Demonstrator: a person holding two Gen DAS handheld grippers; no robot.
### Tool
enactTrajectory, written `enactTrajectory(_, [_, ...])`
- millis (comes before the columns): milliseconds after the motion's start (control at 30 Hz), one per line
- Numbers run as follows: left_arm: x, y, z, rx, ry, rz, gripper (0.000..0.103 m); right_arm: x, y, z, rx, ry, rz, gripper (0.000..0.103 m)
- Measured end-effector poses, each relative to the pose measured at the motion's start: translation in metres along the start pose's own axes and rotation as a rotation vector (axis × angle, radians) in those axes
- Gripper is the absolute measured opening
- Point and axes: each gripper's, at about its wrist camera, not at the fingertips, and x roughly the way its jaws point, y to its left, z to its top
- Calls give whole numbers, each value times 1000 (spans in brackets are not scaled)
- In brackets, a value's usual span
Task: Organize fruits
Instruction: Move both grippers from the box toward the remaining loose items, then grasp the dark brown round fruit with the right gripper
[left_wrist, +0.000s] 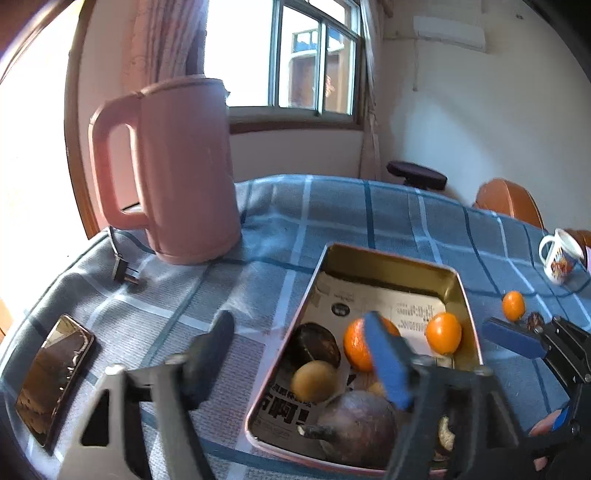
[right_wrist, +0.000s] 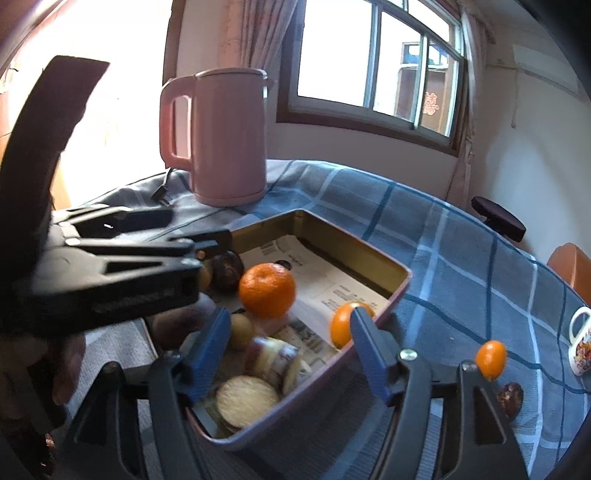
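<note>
Tangerine (left_wrist: 357, 345) part-hidden behind left tongs (left_wrist: 306, 360); tin (left_wrist: 466, 295) near edge cut off.

Printed paper (left_wrist: 288, 406) lining the tin tray (left_wrist: 458, 280): large bold Chinese character "啊"; the smaller print is illegible. Window (right_wrist: 432, 103): red "囍" sign.

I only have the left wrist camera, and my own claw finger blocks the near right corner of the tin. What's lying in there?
Observer: The right wrist camera shows a stack of round biscuits in that corner of the tin.
Operator: I see just one finger of the right claw. Is it holding anything?
Observer: No. The right claw is open above that corner, with nothing pinched between its fingers.
</note>
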Motion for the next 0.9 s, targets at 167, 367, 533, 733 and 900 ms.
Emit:
enactTrajectory(167, [-10,-8,5,15,-19,-16,77,-19,-24,-9,23,-14,-44,72])
enactTrajectory(367, [-16,-41,8,65,-27,-49,77,-42,-90,-32,111,22,-198,72])
enactTrajectory(533, [-16,-85,5,136,-10,-103,77,-52,-153,-48,234,79,-303,72])
enactTrajectory(733, [-13,-134,4,219,10,-154,77,-41,-188,-56,317,137,-278,71])
enactTrajectory(900, [-4,-159,4,272,19,-151,77,-24,-189,-58,325,178,-244,64])
